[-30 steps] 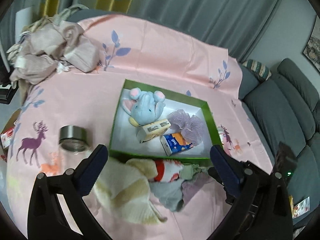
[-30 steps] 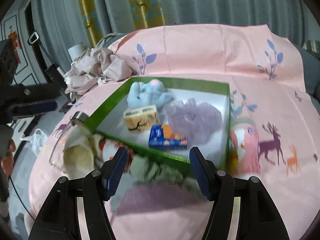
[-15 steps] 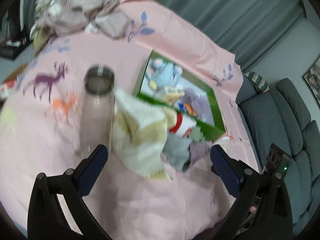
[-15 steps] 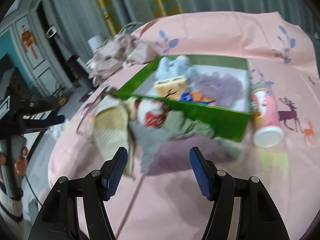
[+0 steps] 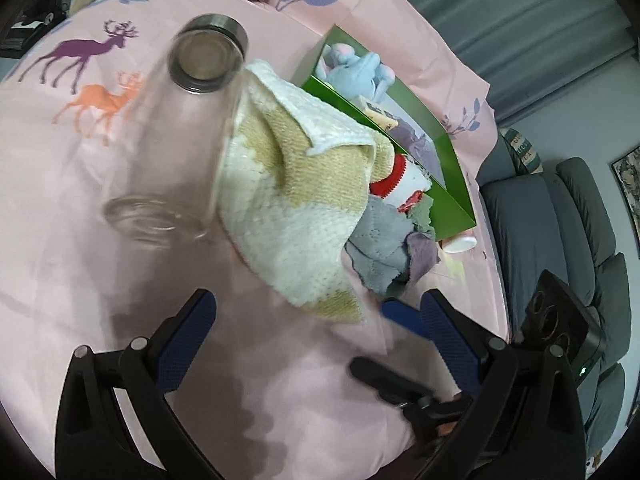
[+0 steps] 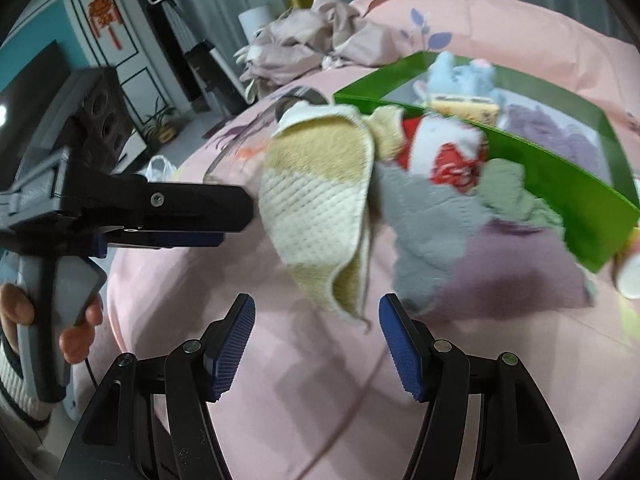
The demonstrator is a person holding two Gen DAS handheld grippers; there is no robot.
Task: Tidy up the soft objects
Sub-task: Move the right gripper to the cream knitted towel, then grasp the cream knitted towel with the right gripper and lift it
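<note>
A pile of soft cloths lies on the pink sheet in front of the green box (image 5: pixel 416 128) (image 6: pixel 560 184). On top is a cream-and-tan knit towel (image 5: pixel 296 200) (image 6: pixel 320 200). Beside it are a grey cloth (image 5: pixel 376 240) (image 6: pixel 428 224), a purple cloth (image 6: pixel 516 272) and a red-and-white soft item (image 6: pixel 444 152). My left gripper (image 5: pixel 316 312) is open, just short of the towel's near corner. My right gripper (image 6: pixel 316 312) is open too, with the towel's lower corner just ahead of its tips, untouched. The box holds a blue plush (image 6: pixel 460 76), a tissue pack (image 6: pixel 460 106) and a purple loofah (image 6: pixel 552 136).
A clear glass jar (image 5: pixel 188 120) with a metal rim lies on its side left of the towel. A pink cup (image 6: pixel 632 280) lies at the box's right end. Crumpled clothes (image 6: pixel 312 48) are heaped at the far edge. A grey sofa (image 5: pixel 560 240) stands to the right.
Both grippers have sunk toward the cloth pile and turned, so the towel now fills the middle of each view. Each gripper now appears in the other's view. The jaws have kept their width.
</note>
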